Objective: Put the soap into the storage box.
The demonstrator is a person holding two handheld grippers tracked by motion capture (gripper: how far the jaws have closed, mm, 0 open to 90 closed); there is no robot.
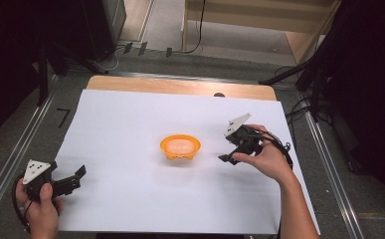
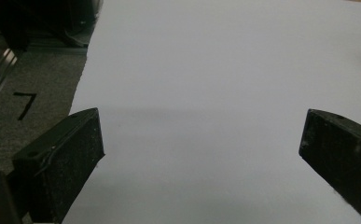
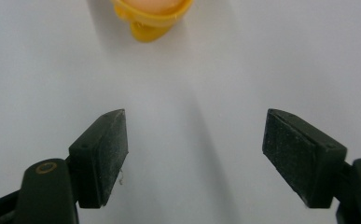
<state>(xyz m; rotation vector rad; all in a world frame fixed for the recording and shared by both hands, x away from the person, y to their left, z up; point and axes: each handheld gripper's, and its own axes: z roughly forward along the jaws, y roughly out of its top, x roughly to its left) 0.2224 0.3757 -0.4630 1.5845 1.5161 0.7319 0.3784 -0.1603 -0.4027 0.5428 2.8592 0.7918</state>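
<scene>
Orange bowl (image 1: 180,147): sits upright near the middle of the white sheet (image 1: 130,124) that covers the table (image 1: 180,85); something pale lies inside it, too blurred to name. In the right gripper view its yellow-orange rim (image 3: 152,16) shows at the top edge, ahead of the jaws.
Right hand-held gripper (image 1: 228,157): just to the right of the bowl, pointing at it but apart from it. Jaws stand open with only bare sheet between them; it holds nothing.
Left hand-held gripper (image 1: 79,175): low at the near left corner of the sheet, well apart from the bowl. Jaws spread wide over bare white sheet (image 2: 206,93), nothing between them.
Work in hand: judged from the layout, the right gripper lines up to take the bowl.
Done so far: gripper aimed at the bowl, jaws apart enough for its rim or side lug.
Left to do: close the gap, set the jaws over the bowl's edge, close them, then lift or move it. No grasp exists yet.
Left side's part: none apparent; it waits at the edge.
</scene>
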